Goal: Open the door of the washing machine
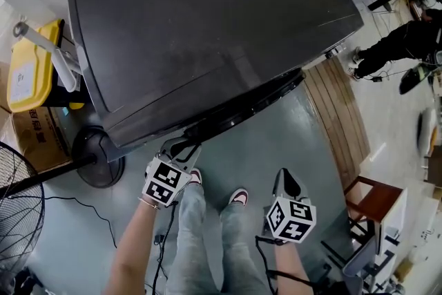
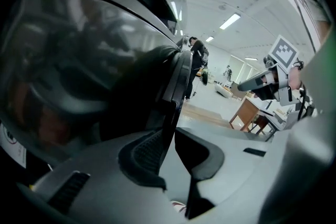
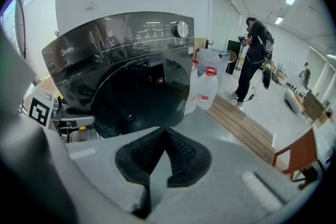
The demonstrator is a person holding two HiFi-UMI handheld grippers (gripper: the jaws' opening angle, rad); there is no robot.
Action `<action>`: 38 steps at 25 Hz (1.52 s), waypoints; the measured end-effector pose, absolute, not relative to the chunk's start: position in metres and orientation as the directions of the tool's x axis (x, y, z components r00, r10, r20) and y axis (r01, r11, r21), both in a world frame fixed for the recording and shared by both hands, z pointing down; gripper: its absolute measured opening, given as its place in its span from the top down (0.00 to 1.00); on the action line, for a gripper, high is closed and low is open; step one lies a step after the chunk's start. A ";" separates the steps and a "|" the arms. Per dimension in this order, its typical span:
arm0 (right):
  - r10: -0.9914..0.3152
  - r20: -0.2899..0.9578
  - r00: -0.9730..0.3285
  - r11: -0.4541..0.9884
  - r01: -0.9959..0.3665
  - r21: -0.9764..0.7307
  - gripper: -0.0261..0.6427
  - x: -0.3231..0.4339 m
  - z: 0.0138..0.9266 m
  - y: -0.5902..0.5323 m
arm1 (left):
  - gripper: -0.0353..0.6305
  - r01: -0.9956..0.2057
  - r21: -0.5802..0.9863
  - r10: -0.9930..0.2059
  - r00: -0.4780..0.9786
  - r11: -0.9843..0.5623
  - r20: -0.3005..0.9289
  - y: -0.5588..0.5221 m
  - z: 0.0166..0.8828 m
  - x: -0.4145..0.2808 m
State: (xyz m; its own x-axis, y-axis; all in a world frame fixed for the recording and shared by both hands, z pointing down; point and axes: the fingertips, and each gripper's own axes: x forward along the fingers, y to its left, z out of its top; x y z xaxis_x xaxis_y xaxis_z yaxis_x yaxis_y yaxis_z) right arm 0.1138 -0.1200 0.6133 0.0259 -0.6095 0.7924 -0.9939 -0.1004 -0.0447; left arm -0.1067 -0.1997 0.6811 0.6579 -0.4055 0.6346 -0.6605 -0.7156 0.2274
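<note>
The dark grey washing machine (image 1: 207, 24) fills the upper head view, seen from above. Its round dark door (image 3: 142, 94) faces me in the right gripper view, under the control panel. My left gripper (image 1: 181, 146) reaches up to the door's left side. In the left gripper view the door's rim (image 2: 176, 86) runs down between the two pads (image 2: 144, 157), and my left gripper (image 2: 170, 139) is shut on that edge. My right gripper (image 1: 285, 179) hangs in front of the machine, clear of it. In its own view the right gripper (image 3: 165, 136) has its tips together with nothing between them.
A yellow container (image 1: 31, 65), a cardboard box (image 1: 34, 138) and a fan on a stand (image 1: 97, 155) stand left of the machine. To the right lie a wooden platform (image 1: 338, 114) with water jugs (image 3: 207, 84) and a brown chair (image 1: 373, 200). A person (image 1: 394, 45) stands beyond it.
</note>
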 end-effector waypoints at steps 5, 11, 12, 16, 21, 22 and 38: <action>-0.617 0.786 0.034 -0.105 -0.994 -0.039 0.95 0.117 0.610 -0.116 | 0.85 -0.592 0.216 -0.342 0.684 -0.777 0.645 -0.173 0.683 -0.090; -0.624 0.780 0.049 -0.122 -0.992 -0.035 0.95 0.127 0.608 -0.108 | 0.85 -0.589 0.213 -0.343 0.685 -0.779 0.642 -0.162 0.685 -0.083; -0.624 0.780 0.051 -0.127 -0.991 -0.036 0.95 0.128 0.608 -0.105 | 0.85 -0.589 0.218 -0.340 0.687 -0.778 0.642 -0.160 0.685 -0.082; -0.620 0.782 0.056 -0.139 -0.990 -0.039 0.95 0.133 0.608 -0.097 | 0.85 -0.593 0.222 -0.339 0.684 -0.774 0.646 -0.157 0.685 -0.080; -0.617 0.784 0.071 -0.167 -0.985 -0.042 0.95 0.144 0.612 -0.087 | 0.85 -0.598 0.223 -0.340 0.680 -0.770 0.650 -0.154 0.685 -0.079; -0.616 0.784 0.074 -0.174 -0.984 -0.044 0.95 0.146 0.613 -0.085 | 0.85 -0.596 0.219 -0.338 0.678 -0.773 0.653 -0.153 0.685 -0.078; -0.610 0.789 0.069 -0.211 -0.974 -0.078 0.95 0.174 0.628 -0.064 | 0.86 -0.565 0.236 -0.291 0.686 -0.791 0.667 -0.114 0.685 -0.035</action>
